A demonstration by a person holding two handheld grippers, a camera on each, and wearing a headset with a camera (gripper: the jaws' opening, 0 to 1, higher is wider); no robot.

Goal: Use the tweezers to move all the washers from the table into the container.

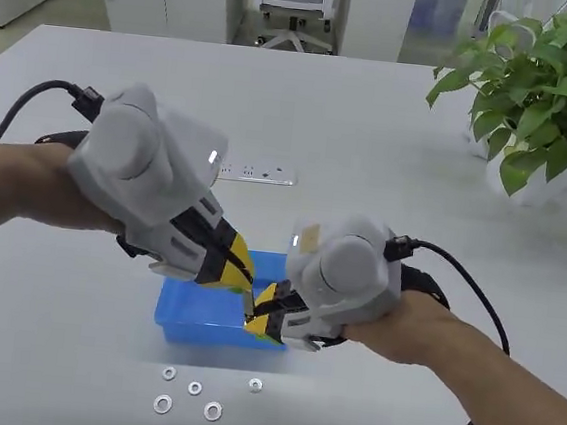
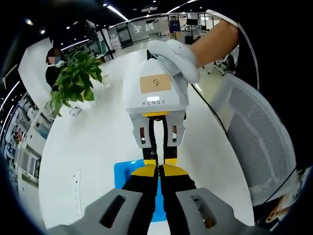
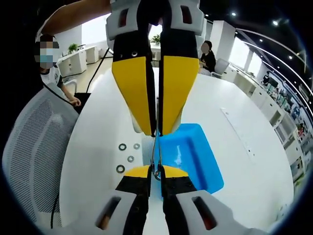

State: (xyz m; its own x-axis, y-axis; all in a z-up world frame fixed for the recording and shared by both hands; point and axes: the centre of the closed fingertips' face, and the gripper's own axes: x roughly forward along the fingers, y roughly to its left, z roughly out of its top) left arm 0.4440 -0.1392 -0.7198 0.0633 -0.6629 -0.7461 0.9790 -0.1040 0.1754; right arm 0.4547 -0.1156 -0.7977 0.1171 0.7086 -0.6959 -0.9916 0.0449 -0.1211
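Observation:
Thin metal tweezers [image 3: 156, 149] run between the two grippers, which meet tip to tip over the blue container [image 1: 185, 316]. My left gripper [image 1: 246, 278] comes in from the left and is shut on the tweezers' upper part. Facing it from the right, my right gripper [image 1: 259, 317] is shut on the lower part. A small ring [image 3: 157, 172] sits at the right gripper's [image 3: 156, 172] tips; I cannot tell whether it is a washer. Several washers [image 1: 194, 388] lie on the table in front of the container, and in the right gripper view the washers [image 3: 130, 158] lie left of the container [image 3: 195, 156].
A white power strip [image 1: 257, 173] lies behind the container at mid-table. A potted plant [image 1: 545, 107] stands at the back right. An office chair [image 1: 294, 3] is beyond the far edge. Cables trail from both grippers.

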